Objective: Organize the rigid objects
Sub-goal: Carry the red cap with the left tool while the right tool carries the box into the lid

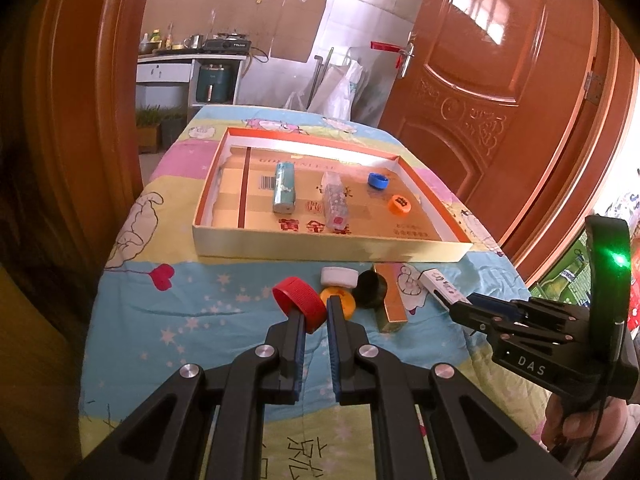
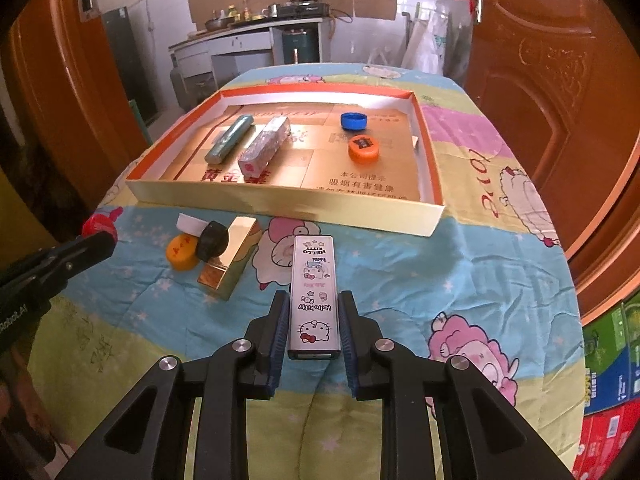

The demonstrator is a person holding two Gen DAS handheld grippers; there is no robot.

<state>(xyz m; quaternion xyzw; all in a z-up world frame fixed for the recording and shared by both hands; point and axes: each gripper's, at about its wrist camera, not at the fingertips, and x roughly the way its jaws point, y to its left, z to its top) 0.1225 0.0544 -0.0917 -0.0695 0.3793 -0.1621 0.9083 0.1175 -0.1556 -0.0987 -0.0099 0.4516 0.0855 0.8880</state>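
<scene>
**Both grippers loaded in front of the shallow box**

The left gripper (image 1: 316, 312) pinches the ridged rim of a red plastic screw cap (image 1: 300, 304), its blue-padded fingers pressed nearly together, just above the cartoon-printed quilt (image 2: 460, 280) that covers the table. The right gripper (image 2: 314, 320) clamps a flat white rectangular case printed with cartoon cats (image 2: 314, 296) across its narrow sides, held lengthwise and pointing toward the box.

The wide, low cardboard box with an orange rim and glossy gold walls (image 2: 288, 200) lies beyond both grippers. Four things rest inside it: a teal oblong packet (image 2: 230, 138) and a clear, speckled oblong packet (image 2: 264, 144) side by side at the left, and a blue cap (image 2: 353, 121) with an orange cap (image 2: 363, 148) just in front of it at the right.

Four loose things crowd the quilt between the grippers: a white cap (image 1: 340, 276), a yellow-orange cap (image 1: 340, 300), a black cap (image 1: 372, 288) tipped on edge, and a mirror-gold rectangular box (image 2: 230, 264). The caps touch one another; the black one leans against the gold box.
</scene>
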